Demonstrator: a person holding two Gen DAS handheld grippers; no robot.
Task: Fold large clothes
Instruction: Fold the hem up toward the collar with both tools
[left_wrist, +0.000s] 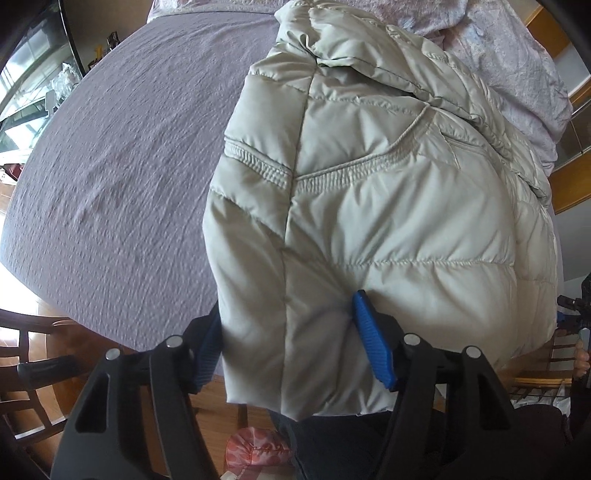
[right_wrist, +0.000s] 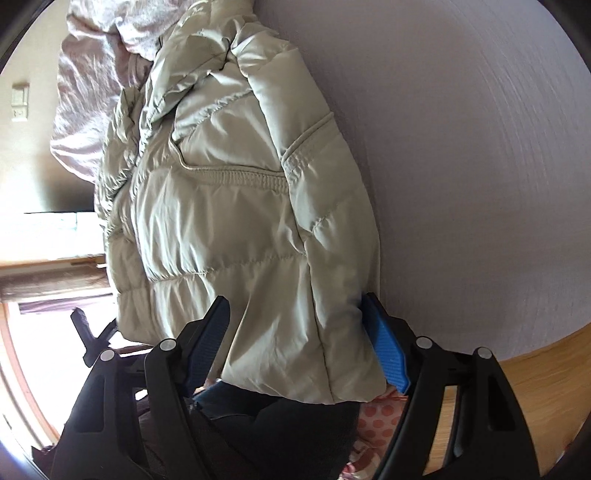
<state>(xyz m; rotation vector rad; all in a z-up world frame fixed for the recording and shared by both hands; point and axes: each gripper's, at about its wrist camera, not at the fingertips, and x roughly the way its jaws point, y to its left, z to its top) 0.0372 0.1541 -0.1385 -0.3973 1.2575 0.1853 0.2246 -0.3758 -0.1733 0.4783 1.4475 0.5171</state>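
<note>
A pale grey-green puffer jacket (left_wrist: 369, 206) lies on a mauve bedspread (left_wrist: 122, 177), its hem hanging over the near edge. My left gripper (left_wrist: 288, 314) straddles the hem with wide jaws, the blue right finger (left_wrist: 371, 343) on top of the fabric and the left finger half hidden behind it. In the right wrist view the same jacket (right_wrist: 229, 206) fills the middle, and my right gripper (right_wrist: 295, 314) straddles another part of the hem, jaws wide, fabric between the blue fingers (right_wrist: 384, 350). Neither visibly pinches the cloth.
A crumpled pinkish blanket (left_wrist: 517, 66) lies beyond the jacket. A dark wooden chair (left_wrist: 26, 369) stands at the lower left on a wood floor (right_wrist: 535, 369). A pink dotted bag (left_wrist: 255, 454) sits on the floor below. A person's dark trousers (right_wrist: 280, 424) are close underneath.
</note>
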